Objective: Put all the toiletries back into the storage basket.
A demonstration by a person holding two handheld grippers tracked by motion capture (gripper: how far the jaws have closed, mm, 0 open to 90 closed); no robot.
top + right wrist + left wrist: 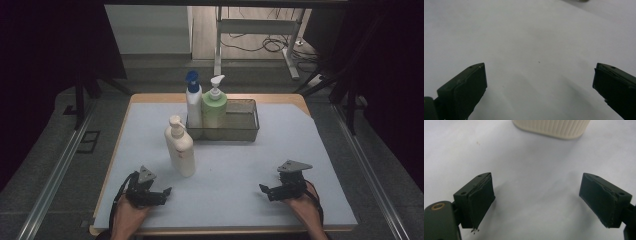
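Note:
A cream pump bottle [180, 146] stands upright on the pale mat, in front of a wire mesh basket [244, 126]. Inside the basket's left end stand a white bottle with a blue pump [193, 100] and a green bottle with a white pump [214, 106]. My left gripper [162, 195] rests near the front left edge, open, with nothing between its jaws; the cream bottle's ribbed base [552, 128] lies just beyond it. My right gripper [266, 191] rests at the front right, open over bare mat [536, 50].
The mat [280, 165] covers a wooden table [150, 98] with raised side rails. The basket's right part holds nothing. Beyond the table are a desk frame [260, 30] and floor cables. A hand grips each tool at the front edge.

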